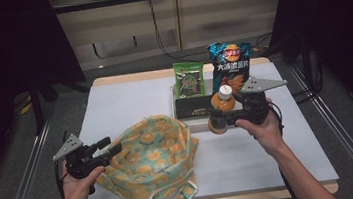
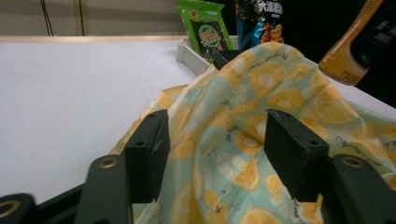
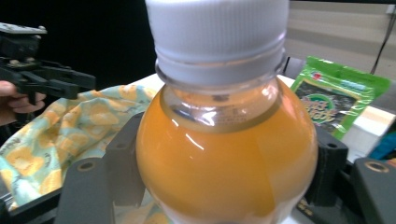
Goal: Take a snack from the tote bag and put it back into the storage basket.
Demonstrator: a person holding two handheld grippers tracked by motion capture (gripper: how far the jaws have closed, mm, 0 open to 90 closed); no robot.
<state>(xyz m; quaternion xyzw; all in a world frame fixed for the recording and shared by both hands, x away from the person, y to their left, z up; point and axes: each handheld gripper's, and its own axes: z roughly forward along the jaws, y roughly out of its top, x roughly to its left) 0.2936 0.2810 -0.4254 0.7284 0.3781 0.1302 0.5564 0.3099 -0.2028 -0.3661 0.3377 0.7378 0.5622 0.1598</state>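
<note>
From above, the right gripper (image 1: pixel 233 118) clamps an orange drink bottle (image 1: pixel 219 110) just in front of a white tray (image 1: pixel 181 120) holding a green snack packet (image 1: pixel 189 79), a blue chip bag (image 1: pixel 231 67) and a dark box (image 1: pixel 193 106), while the left gripper (image 1: pixel 108 147) sits at the edge of a lemon-print cloth bag (image 1: pixel 153 157). In the left gripper view, the jaws stand apart with the bag's (image 2: pixel 261 116) fabric between them, apparently unpressed. In the right gripper view, both jaws press the bottle (image 3: pixel 224 154), full of orange liquid beneath a white cap (image 3: pixel 217 32).
</note>
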